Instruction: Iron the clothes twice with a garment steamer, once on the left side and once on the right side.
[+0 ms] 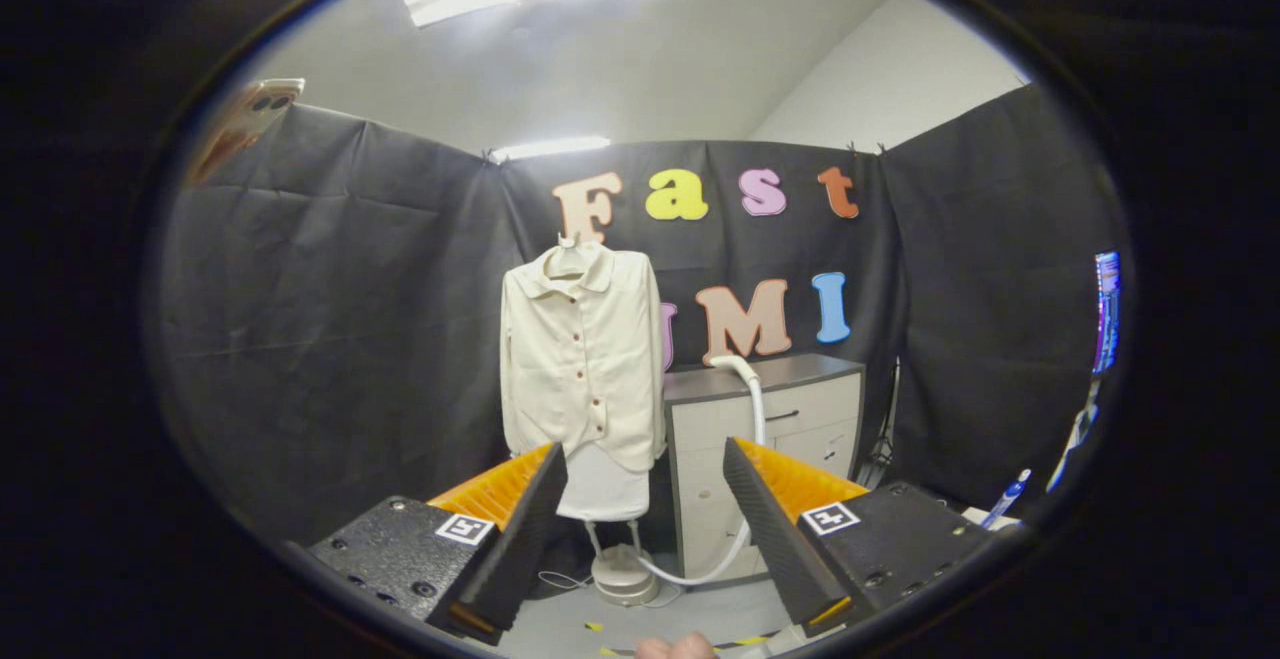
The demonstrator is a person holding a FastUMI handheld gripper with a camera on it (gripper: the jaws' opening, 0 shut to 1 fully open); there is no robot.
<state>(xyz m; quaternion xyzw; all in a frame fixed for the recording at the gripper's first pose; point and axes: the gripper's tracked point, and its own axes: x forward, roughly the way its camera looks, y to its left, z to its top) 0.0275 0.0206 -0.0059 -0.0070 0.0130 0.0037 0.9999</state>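
While the gripper (645,499) points into the booth, its two fingers stand spread wide apart with nothing between them; the left finger (520,529) and the right finger (770,529) each carry a small square marker on the body behind.

Left to right, findings are as follows. A phone (248,119) sits at the top edge of the black cloth wall (330,339), tilted. Beyond the fingers, slightly nearer the left one, a cream button-front shirt (583,359) hangs upright on a hanger (568,257) against the wall, buttoned closed, collar flat. Below its hem a white board or form (603,487) continues down to a stand with a round base (625,577) resting on the grey floor (690,614).

Just beside the shirt stands a small cabinet with drawers (765,419). The garment steamer's white hose (752,399) arches over the cabinet's top, runs down its front and curves along the floor to the round base. The steamer head itself cannot be made out.

Well apart from the cabinet, a blue-capped pen (1008,497) lies on a surface beyond the right finger, and a lit screen (1106,309) stands further on. A fingertip (672,647) shows below the gripper.
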